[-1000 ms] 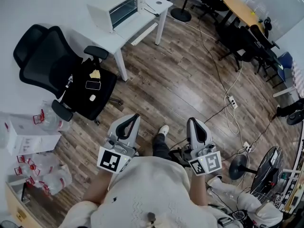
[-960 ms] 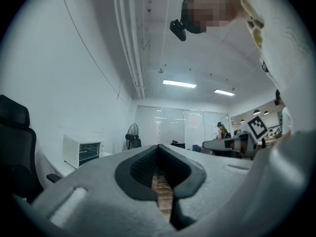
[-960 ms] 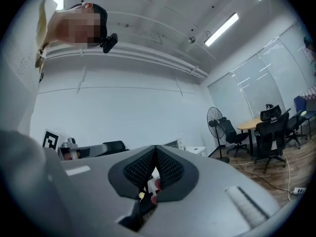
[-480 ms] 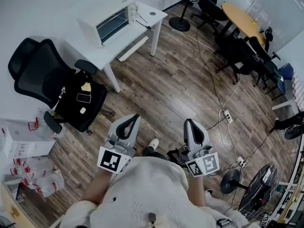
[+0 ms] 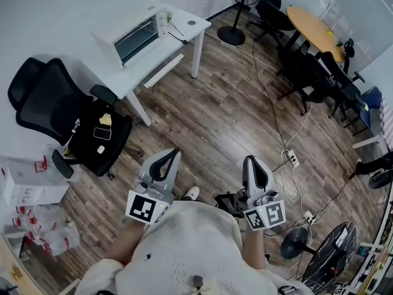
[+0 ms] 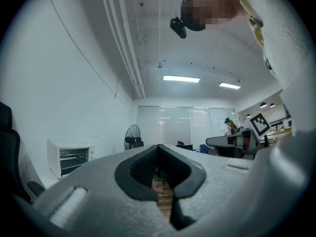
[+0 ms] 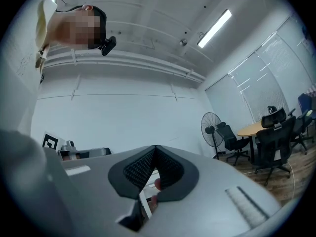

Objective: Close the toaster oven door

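Plainly, the toaster oven (image 5: 128,37) is what you want. It stands on the white surface (image 5: 184,26), and with its racks showing, the door seems to be dropped open. Expect a light, stiff, hinged panel of glass and metal that swings up easily. Push gently at its free edge or handle, since the oven itself may slide and the glass is fragile. Your left gripper (image 5: 170,154) and right gripper (image 5: 252,161) are well apart from the oven, both with jaws closed together and holding nothing.

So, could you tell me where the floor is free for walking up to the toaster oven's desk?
Bare floor runs between the white desk and the cable. Crowded: black office chair left of the desk, chairs by the round table.
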